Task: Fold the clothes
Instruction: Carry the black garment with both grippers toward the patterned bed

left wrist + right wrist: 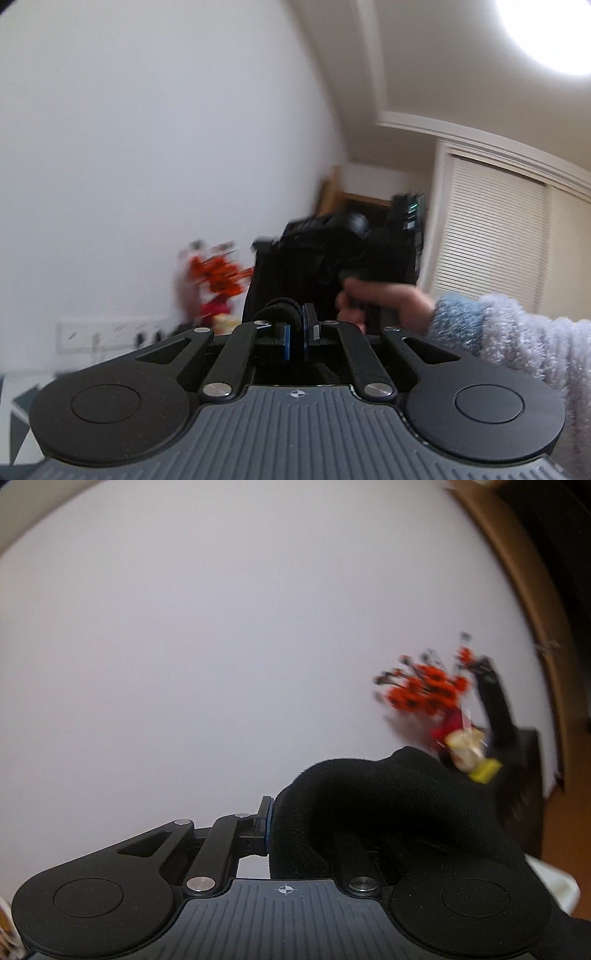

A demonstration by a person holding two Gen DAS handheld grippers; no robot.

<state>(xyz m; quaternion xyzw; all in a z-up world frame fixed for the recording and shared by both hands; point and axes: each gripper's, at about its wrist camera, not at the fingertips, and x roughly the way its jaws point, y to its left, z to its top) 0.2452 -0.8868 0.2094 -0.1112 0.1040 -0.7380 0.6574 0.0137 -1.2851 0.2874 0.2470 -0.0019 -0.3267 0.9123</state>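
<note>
The black garment [388, 805] is the largest item and hangs in the air between your two tools; no table or other supporting surface shows under it, so no edge or corner can be cited for its place. You appear to hold it by two points to spread it out before laying it down for a fold.

The right gripper [271, 823] is pressed together on a thick roll of that cloth, which drapes over and hides its right-hand finger. In the left wrist view the same tool shows as a dark blurred body ahead, gripped by your hand [380, 299] in a fluffy pale sleeve [517, 339].

The left gripper [297, 332] is also pinched, jaws nearly meeting, with a small fold of black fabric caught at the tips and bulging above the left finger. Both tools point roughly level toward a white wall [147, 147].

Red flowers [424, 690] stand against that wall, blurred and well apart from the cloth.
</note>
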